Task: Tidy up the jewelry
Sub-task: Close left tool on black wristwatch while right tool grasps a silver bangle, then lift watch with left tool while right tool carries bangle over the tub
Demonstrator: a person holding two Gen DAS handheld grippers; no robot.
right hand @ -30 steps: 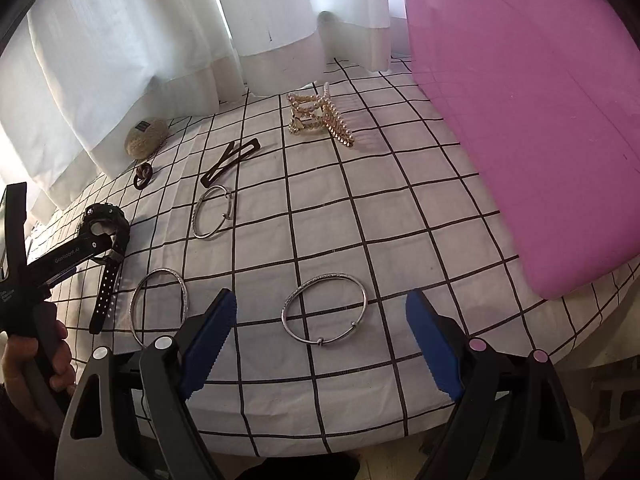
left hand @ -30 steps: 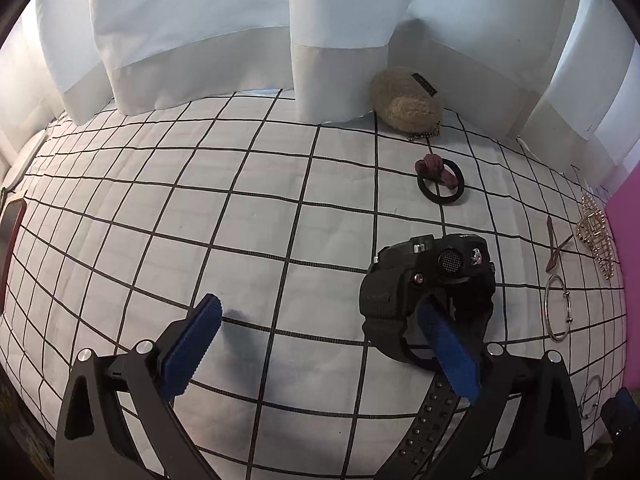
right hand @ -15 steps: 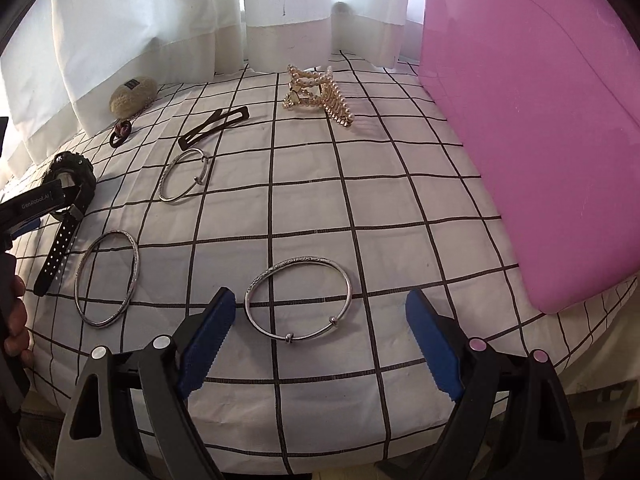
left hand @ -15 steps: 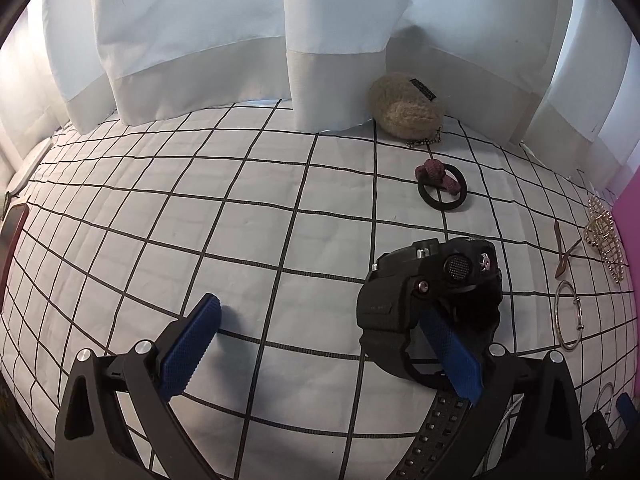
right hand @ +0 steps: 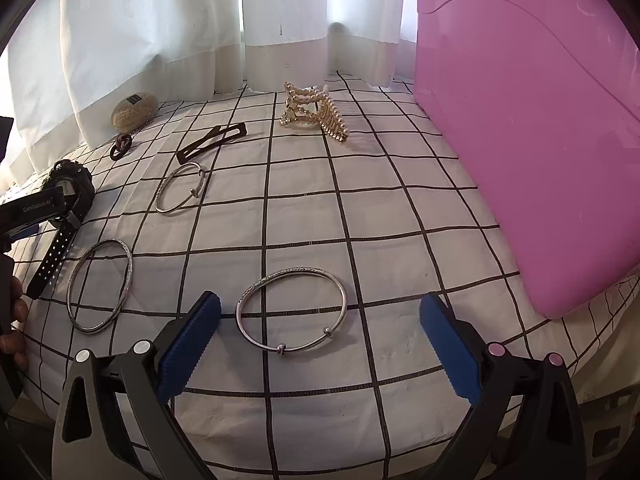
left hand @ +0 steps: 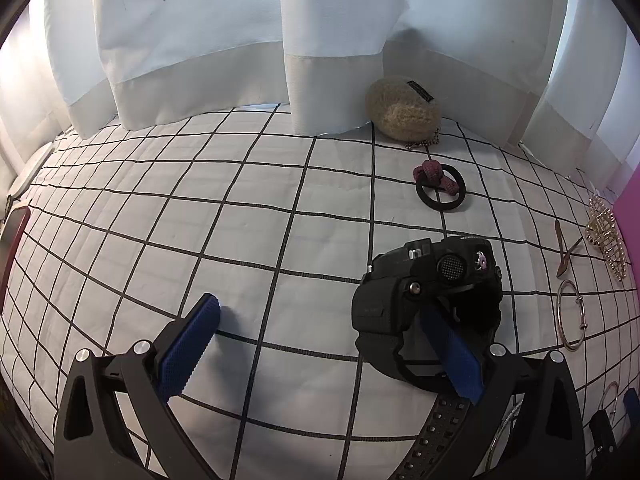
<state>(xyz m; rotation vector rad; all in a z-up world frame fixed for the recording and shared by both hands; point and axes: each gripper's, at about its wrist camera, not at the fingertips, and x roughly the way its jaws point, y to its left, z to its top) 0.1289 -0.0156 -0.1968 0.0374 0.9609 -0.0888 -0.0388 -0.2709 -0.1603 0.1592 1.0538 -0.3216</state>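
Note:
A silver bangle (right hand: 281, 347) with two small beads lies flat on the checked cloth (right hand: 400, 208), between the blue fingers of my right gripper (right hand: 319, 305). Its jaws are opening and the pads do not touch the bangle. A chunky black watch (left hand: 428, 292) rests on the cloth in the left wrist view. My left gripper (left hand: 318, 310) is open, and its right finger (left hand: 452, 356) overlaps the watch's strap loop; I cannot tell whether they touch. In the right wrist view the watch (right hand: 72, 184) shows at the far left, partly behind the left tool's black body.
Another silver bangle (right hand: 129, 276), a thin bangle (right hand: 195, 192), a dark hair clip (right hand: 212, 142), a pearl claw clip (right hand: 316, 110), a knotted hair tie (right hand: 121, 146) and a woven pouch (right hand: 134, 110) lie around. A pink box (right hand: 520, 120) fills the right. White curtains (left hand: 320, 20) hang behind.
The right wrist view has rolled level and swung, so the beaded bangle now sits between the right fingers. The left view has barely shifted.

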